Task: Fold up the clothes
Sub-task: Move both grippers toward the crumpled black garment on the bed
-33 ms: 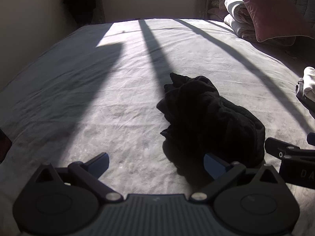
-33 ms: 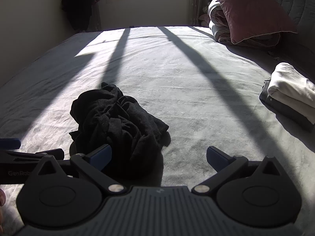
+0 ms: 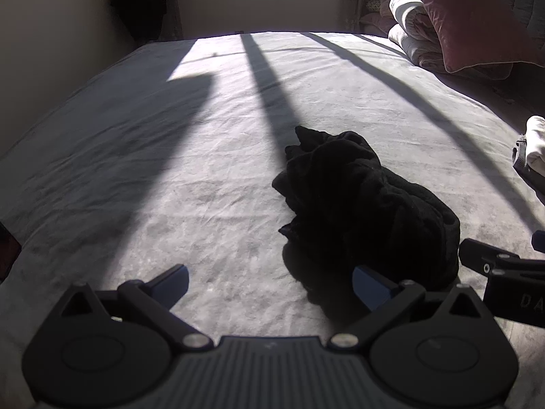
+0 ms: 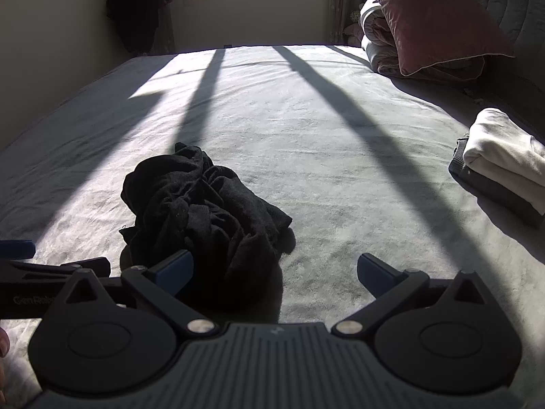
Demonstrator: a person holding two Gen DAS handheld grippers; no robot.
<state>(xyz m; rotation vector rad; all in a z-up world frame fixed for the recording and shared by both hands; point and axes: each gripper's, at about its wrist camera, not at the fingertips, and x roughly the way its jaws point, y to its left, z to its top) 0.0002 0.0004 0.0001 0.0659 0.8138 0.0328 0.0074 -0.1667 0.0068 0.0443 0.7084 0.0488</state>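
Observation:
A crumpled black garment (image 3: 368,204) lies in a heap on the grey bed sheet (image 3: 170,170). My left gripper (image 3: 270,281) is open just in front of the heap, its right fingertip at the garment's near edge. In the right wrist view the same garment (image 4: 204,211) sits left of centre. My right gripper (image 4: 276,266) is open too, with its left fingertip against the garment's near side. Nothing is held by either gripper. A finger (image 3: 483,262) of the right gripper shows at the right edge of the left wrist view.
A folded stack of a white top on a grey one (image 4: 504,156) rests at the bed's right side. A maroon pillow (image 4: 432,17) leans on a rolled duvet (image 3: 412,30) by the headboard. Dark clothing (image 4: 139,6) hangs beside the window. Long shadows stripe the sheet.

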